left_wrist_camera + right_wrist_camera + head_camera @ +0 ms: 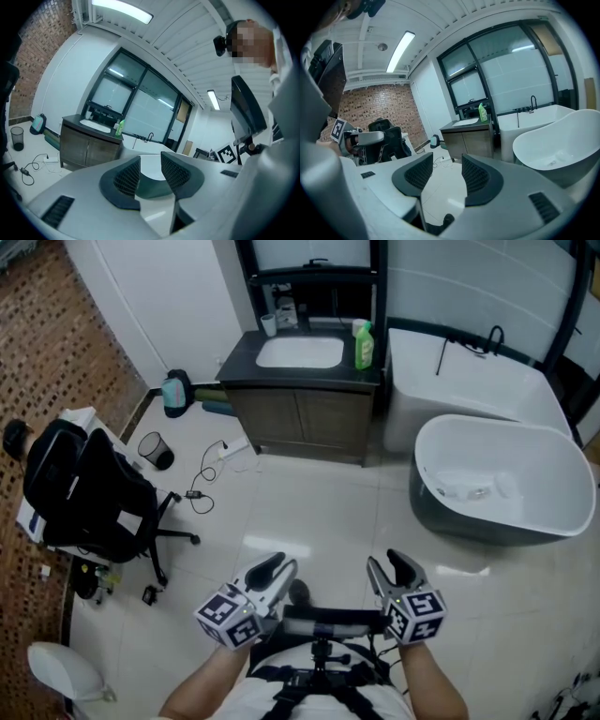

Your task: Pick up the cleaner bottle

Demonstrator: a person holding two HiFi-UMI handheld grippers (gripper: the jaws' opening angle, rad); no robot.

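The green cleaner bottle stands upright at the right end of the dark vanity counter, beside the white sink basin. It also shows far off, small, as the bottle in the left gripper view and the bottle in the right gripper view. My left gripper is low and close to my body, shut and empty. Beside it my right gripper has its jaws a little apart with nothing between them. A wide stretch of tiled floor separates both from the vanity.
A white freestanding bathtub stands right of the vanity, with a built-in tub behind it. At the left are a black office chair, a small black waste bin and a cable lying on the floor.
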